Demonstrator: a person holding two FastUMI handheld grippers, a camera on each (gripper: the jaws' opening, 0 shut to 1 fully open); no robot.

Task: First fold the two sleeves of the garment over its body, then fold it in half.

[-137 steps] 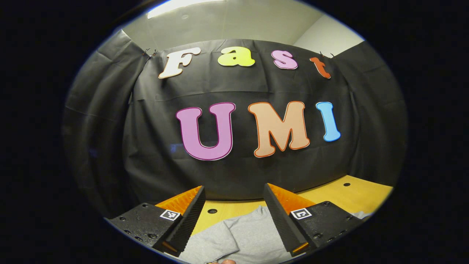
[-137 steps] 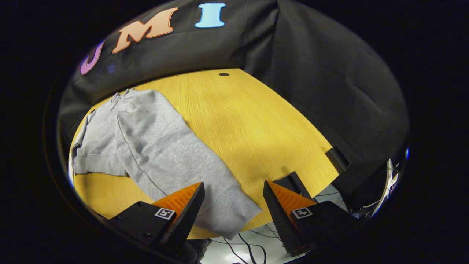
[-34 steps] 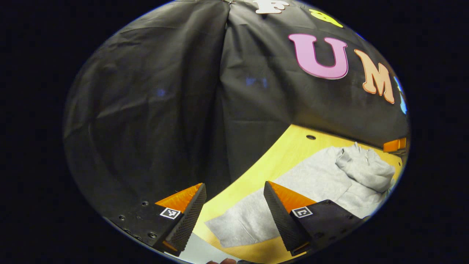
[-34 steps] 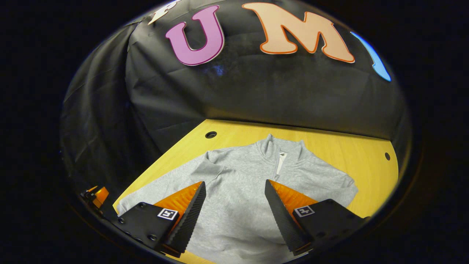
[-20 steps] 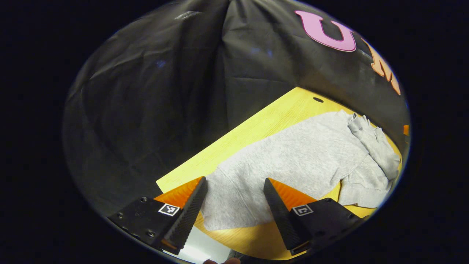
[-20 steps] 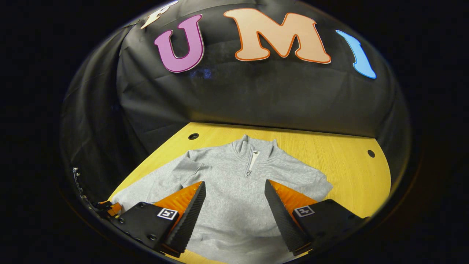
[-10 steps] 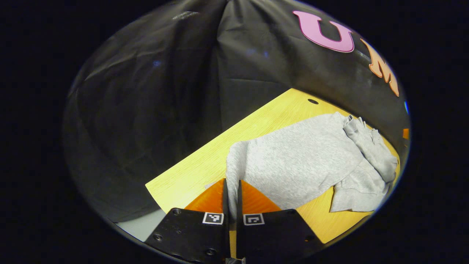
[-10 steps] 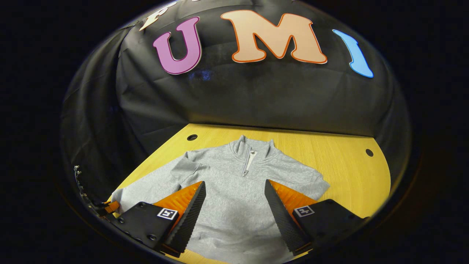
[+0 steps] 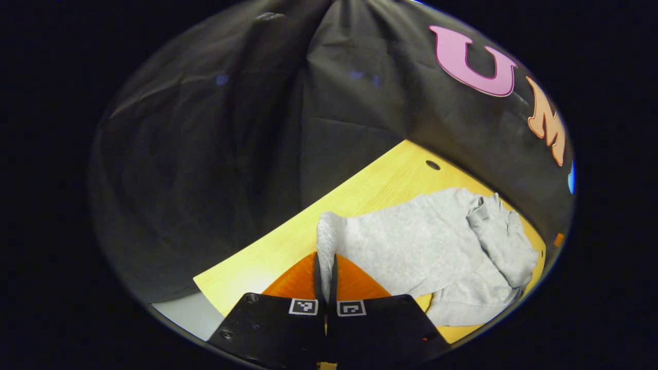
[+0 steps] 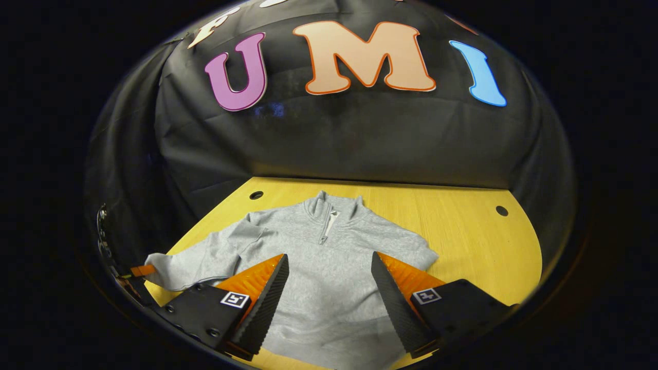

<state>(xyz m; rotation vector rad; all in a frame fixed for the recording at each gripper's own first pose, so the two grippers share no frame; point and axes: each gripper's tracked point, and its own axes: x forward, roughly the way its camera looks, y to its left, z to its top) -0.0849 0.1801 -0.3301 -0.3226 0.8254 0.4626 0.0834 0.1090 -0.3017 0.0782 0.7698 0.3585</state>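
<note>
Two jaws of the left gripper (image 9: 325, 267) are pressed together on the cuff end of a grey sleeve (image 9: 326, 237), which rises in a pinched ridge from between them, lifted off the wooden surface (image 9: 267, 259). From that ridge the sleeve runs rightward into the garment (image 9: 442, 246), a grey zip-neck sweatshirt whose body is bunched near its collar. Left of the jaws the surface ends in a straight edge close by, with black cloth (image 9: 205, 154) hanging behind it; a round hole (image 9: 433, 165) sits in the wood beyond the garment.

Seen from the right gripper view, the lifted sleeve (image 10: 190, 264) reaches to the far left, where the tip of the left gripper (image 10: 139, 271) shows at its end. The right gripper (image 10: 329, 300) hovers over the lower body of the garment (image 10: 329, 257), its jaws spread wide with nothing between them but cloth below. The zip collar (image 10: 331, 208) points toward the back wall. To the right lies bare wood (image 10: 483, 246), with a hole (image 10: 501, 210) near the far corner and a curved front edge
</note>
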